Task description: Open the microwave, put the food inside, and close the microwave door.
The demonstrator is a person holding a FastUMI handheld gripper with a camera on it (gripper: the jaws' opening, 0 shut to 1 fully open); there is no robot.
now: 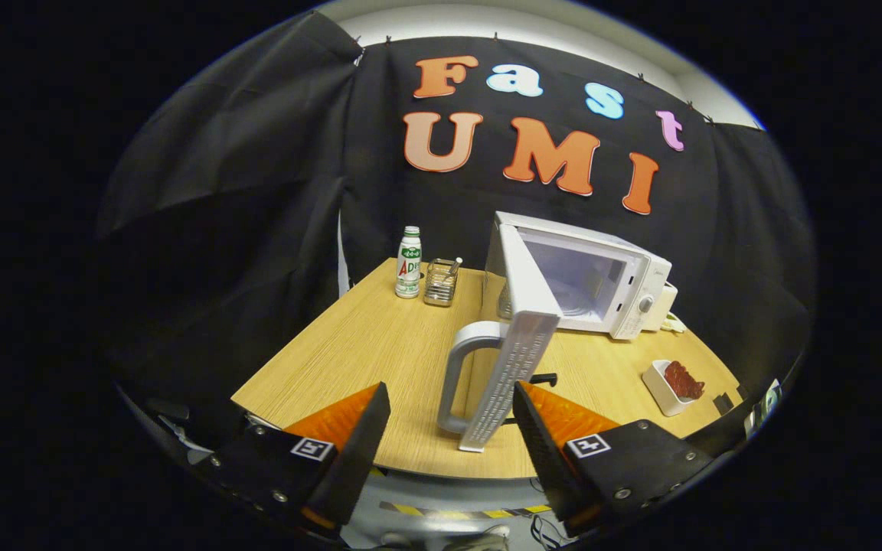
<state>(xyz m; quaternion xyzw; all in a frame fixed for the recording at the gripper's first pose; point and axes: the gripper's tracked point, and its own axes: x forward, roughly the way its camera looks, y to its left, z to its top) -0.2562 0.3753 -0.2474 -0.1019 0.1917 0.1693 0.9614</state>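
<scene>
Between the fingers of the gripper [452,428], spread wide and gripping nothing: the handle [458,375] of the microwave [609,283] door [521,337], swung fully open over the table [349,352]. Likely risk: knocking the door edge when turning toward the food, since so close to the fingers. Beside the microwave, beyond the right finger: white dish [663,389] with dark red food [684,380], not yet inside. Near the bottle [408,262]: clear holder [440,282], contents hard to tell.

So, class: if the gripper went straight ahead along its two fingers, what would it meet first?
Most likely the open microwave door, its handle just ahead between the spread fingers of the gripper. Depth is hard to judge, so this is a judgement.
</scene>
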